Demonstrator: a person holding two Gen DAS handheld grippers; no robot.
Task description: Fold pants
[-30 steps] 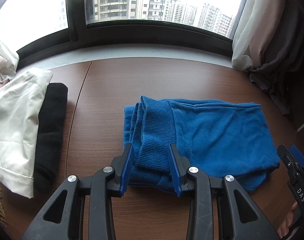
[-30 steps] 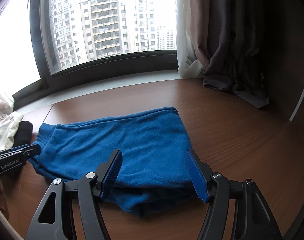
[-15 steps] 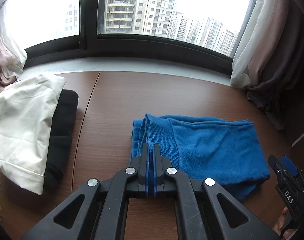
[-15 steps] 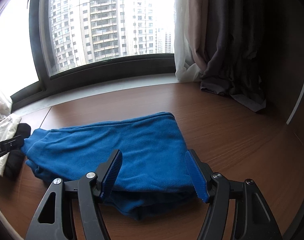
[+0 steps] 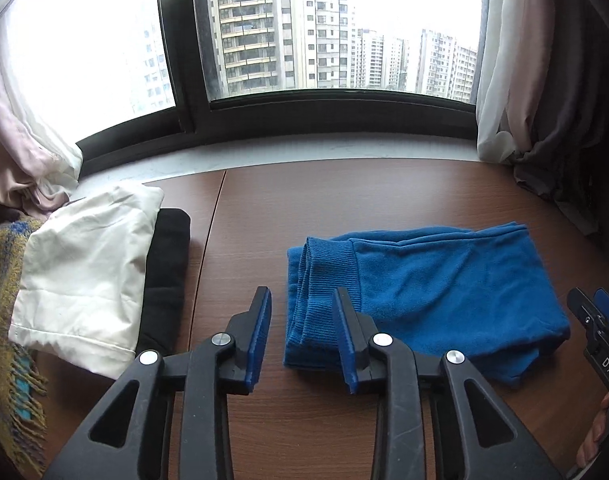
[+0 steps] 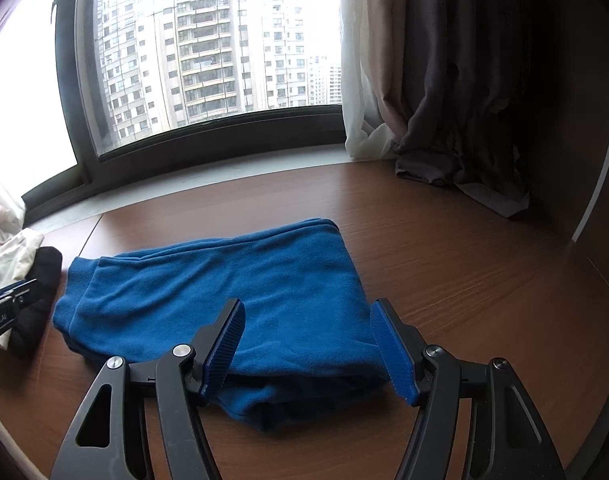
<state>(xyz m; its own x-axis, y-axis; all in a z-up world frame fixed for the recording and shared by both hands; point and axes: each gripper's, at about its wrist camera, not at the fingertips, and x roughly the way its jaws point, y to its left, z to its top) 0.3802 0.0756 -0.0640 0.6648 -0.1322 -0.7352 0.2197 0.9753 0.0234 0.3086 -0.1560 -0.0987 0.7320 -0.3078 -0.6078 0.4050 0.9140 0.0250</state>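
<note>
Blue folded pants (image 5: 444,280) lie flat on the brown wooden table (image 5: 344,200), their ribbed waistband (image 5: 328,268) at the left end. My left gripper (image 5: 301,294) hovers above and just in front of that waistband; its jaws are opening and nothing is pressed between the pads. In the right wrist view the pants (image 6: 224,276) spread leftward, and my right gripper (image 6: 308,305) stands open over their near right end, a finger on either side of the fold, without pinching it. Its tip shows at the edge as the right gripper (image 5: 596,320); the left gripper (image 6: 8,300) shows at the left.
A white folded garment (image 5: 84,272) lies on a black one (image 5: 166,272) at the table's left, beside a yellow plaid blanket (image 5: 4,300). Curtains (image 5: 544,100) hang down to the table's far right corner. A windowsill (image 5: 304,152) runs along the back.
My left gripper closed fully, then opened again, while it rose and drew back from the waistband. The pants and my right gripper stay put.
</note>
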